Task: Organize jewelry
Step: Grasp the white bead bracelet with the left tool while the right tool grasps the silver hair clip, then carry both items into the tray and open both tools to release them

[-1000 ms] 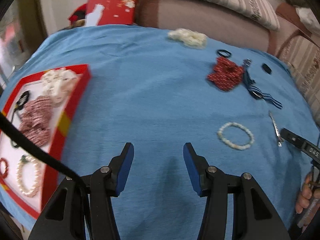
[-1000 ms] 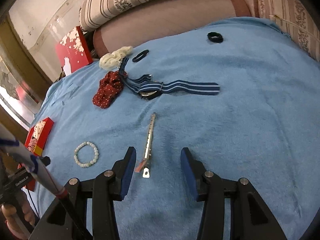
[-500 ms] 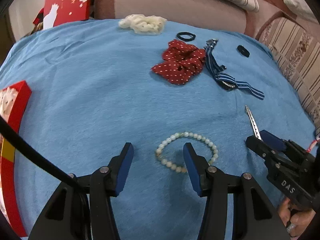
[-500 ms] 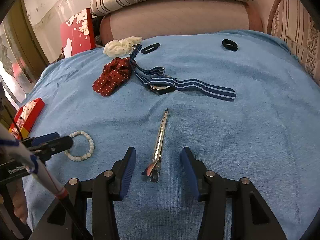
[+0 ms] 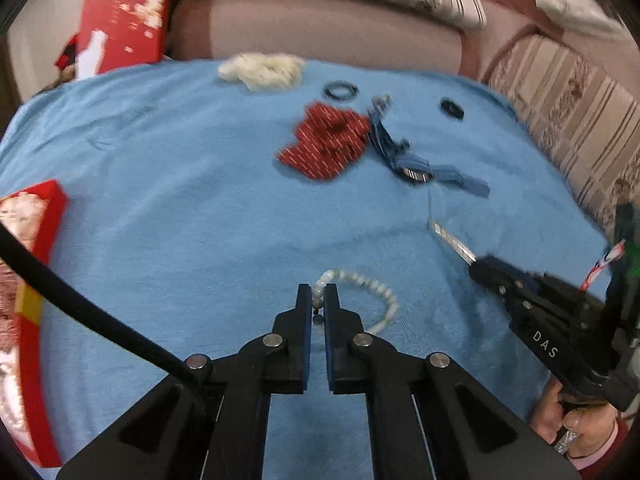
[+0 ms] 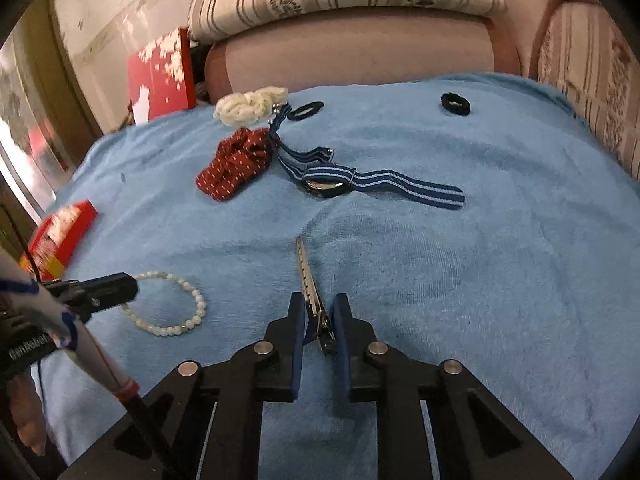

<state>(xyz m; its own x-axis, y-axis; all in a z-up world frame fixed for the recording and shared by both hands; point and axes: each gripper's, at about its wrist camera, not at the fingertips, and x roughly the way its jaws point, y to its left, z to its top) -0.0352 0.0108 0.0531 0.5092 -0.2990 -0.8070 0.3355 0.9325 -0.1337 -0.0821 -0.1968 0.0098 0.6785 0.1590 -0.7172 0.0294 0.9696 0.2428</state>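
I had both tongs closed at once. My left tongs (image 5: 318,300) pinched the pale bead bracelet (image 5: 360,284) where it lay on the blue-covered bed (image 5: 180,200). My right tongs (image 6: 319,320) clamped the near end of the metal hair clip (image 6: 308,280), just beside it. This looked like the pickup step. Next I would need to lift each piece clear and carry it left to the red box (image 5: 44,216).
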